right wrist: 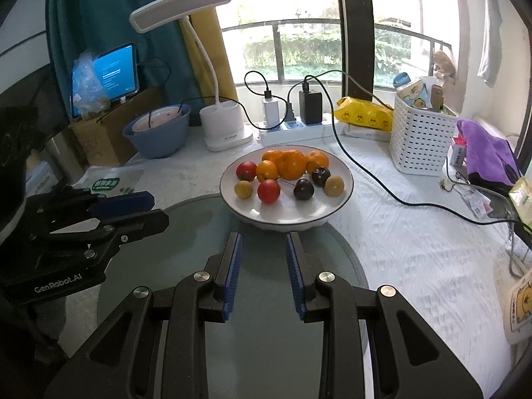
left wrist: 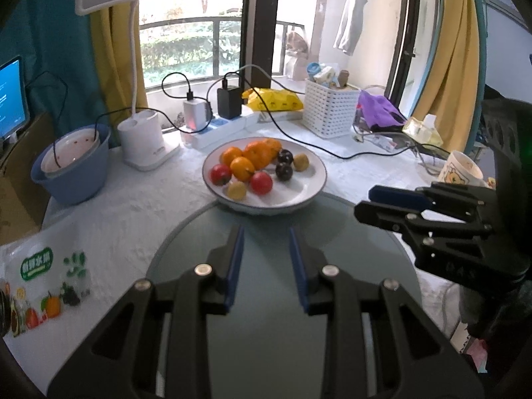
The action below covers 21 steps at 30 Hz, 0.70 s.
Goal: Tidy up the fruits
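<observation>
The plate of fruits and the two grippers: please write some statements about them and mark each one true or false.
1. The white plate holds two red fruits. True.
2. The left gripper holds an orange. False: its jaws are open and hold nothing.
3. The right gripper has its jaws open. True.
4. The dark plums lie in the blue bowl. False: they lie on the plate.
5. A white basket stands right of the plate. True.

Fruits [right wrist: 286, 174] lie on plate [right wrist: 332, 211], lamp [right wrist: 222, 126] behind.
</observation>
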Available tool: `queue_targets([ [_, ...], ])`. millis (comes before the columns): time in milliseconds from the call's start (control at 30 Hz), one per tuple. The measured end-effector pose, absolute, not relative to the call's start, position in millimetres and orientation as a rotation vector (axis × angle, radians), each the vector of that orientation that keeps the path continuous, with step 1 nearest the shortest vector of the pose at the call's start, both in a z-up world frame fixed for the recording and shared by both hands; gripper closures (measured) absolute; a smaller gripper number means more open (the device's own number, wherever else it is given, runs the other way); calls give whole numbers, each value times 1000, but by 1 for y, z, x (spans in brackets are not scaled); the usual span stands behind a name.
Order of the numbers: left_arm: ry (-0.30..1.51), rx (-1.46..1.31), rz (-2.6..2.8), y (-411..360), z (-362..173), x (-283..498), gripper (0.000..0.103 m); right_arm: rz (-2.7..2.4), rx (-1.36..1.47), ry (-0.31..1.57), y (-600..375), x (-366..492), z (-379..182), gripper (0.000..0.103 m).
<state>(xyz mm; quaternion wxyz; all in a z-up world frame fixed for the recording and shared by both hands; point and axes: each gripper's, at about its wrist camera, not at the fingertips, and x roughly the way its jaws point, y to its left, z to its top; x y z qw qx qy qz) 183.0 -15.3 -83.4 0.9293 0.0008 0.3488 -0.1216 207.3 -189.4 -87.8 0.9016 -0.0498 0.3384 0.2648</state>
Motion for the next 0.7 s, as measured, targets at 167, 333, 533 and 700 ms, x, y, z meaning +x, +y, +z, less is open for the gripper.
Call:
queue_targets([
  [167,720,-4,-252,-16,-85,167,72,542,-106,694,-190,190,-87,74],
  [333,699,-25,-247,-14,-81,148,55,538,-105,679,-194,173,-84,74],
  [533,676,-18,-246,-18,-75,130,54,536,-105,654,-197,154,-79,74],
  [700,647,-8,-251,-22,-66,114,54,531,-102,626,-202,139,-72,74],
])
